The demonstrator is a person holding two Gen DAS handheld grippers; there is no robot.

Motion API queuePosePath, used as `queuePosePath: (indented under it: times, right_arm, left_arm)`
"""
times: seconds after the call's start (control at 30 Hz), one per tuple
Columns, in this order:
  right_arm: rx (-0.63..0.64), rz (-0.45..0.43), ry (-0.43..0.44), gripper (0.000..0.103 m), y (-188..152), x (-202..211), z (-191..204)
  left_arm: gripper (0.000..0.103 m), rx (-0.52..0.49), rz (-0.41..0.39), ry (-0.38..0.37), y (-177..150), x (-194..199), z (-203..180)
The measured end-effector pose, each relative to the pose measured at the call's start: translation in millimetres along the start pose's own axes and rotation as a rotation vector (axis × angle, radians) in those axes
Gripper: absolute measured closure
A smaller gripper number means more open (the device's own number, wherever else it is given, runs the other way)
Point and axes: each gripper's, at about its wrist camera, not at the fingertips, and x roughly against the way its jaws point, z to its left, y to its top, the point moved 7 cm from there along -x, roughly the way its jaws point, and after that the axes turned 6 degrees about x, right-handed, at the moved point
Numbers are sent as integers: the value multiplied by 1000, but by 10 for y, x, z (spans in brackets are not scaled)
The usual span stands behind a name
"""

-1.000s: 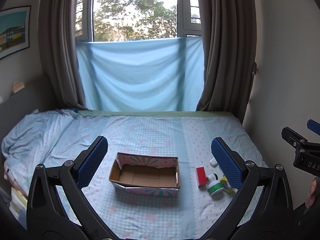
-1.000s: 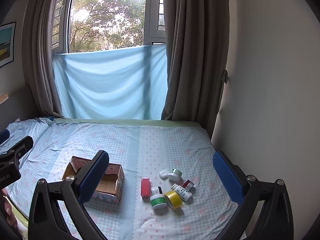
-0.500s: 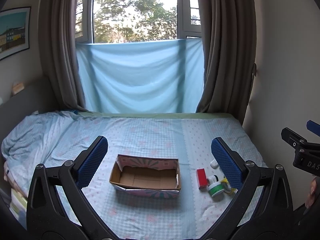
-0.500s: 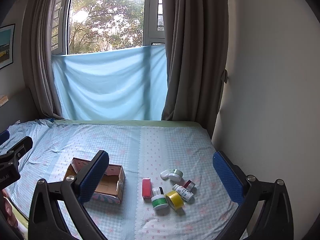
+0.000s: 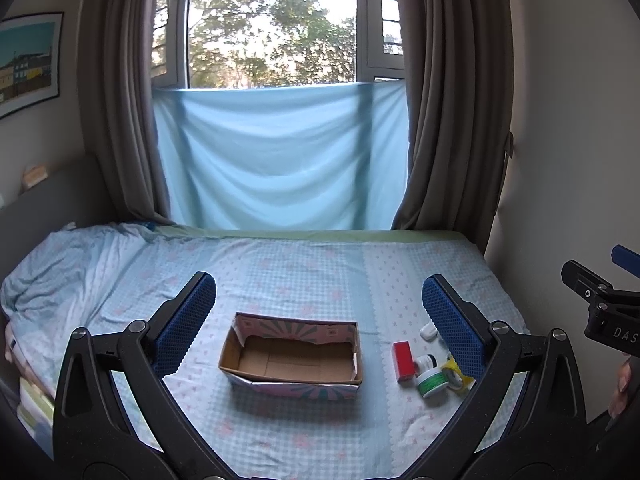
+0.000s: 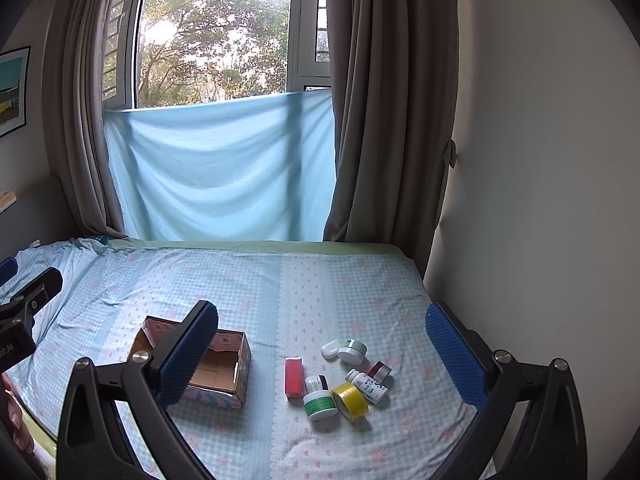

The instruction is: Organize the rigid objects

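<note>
The left gripper (image 5: pixel 320 312) hangs above a bed covered in a pale blue checked sheet with pink bows (image 5: pixel 304 268), its blue-padded fingers (image 5: pixel 188 320) spread wide with nothing between them. Straight ahead of it and below, framed by the two fingers, sits an open cardboard box with pink-and-teal patterned sides (image 5: pixel 294 354), empty inside.

The right gripper (image 6: pixel 322 354) is likewise spread wide and empty. Between its fingers, ahead on the sheet, lies a loose cluster: a red rectangular box (image 6: pixel 293 376), a green-labelled white jar (image 6: pixel 319 403) just beside it, a small black-capped white jar (image 6: pixel 316 382) behind that, a yellow tape roll (image 6: pixel 350 401), a white bottle lying on its side (image 6: pixel 367 385), a small red-and-silver tin (image 6: pixel 379 370), a pale green-banded jar (image 6: pixel 353 350) and a white oval case (image 6: pixel 330 349). The cardboard box sits partly behind this gripper's left finger.

Beyond the bed, a light blue cloth (image 6: pixel 220 168) hangs across the lower window between grey-brown curtains (image 6: pixel 380 120), trees showing outside. A plain cream wall (image 6: pixel 540 160) runs along the right; a framed picture (image 5: pixel 28 60) hangs on the left.
</note>
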Motion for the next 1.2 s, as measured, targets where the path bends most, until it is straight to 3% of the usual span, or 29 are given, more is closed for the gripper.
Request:
queuePosePath:
  times: [0.53, 0.83, 0.97, 1.2]
  right_arm:
    - [-13, -13, 8, 0, -4, 8, 49]
    - [-43, -7, 21, 0, -3, -2, 83]
    - [-47, 22, 18, 0, -138, -100, 60]
    - [-20, 111, 74, 0, -627, -534, -159]
  left_arm:
    - [0, 11, 7, -7, -27, 39, 100]
    - [0, 4, 53, -43, 46, -68, 142]
    - [0, -15, 96, -48, -82, -323, 43]
    - [1, 40, 261, -20, -547, -942, -252]
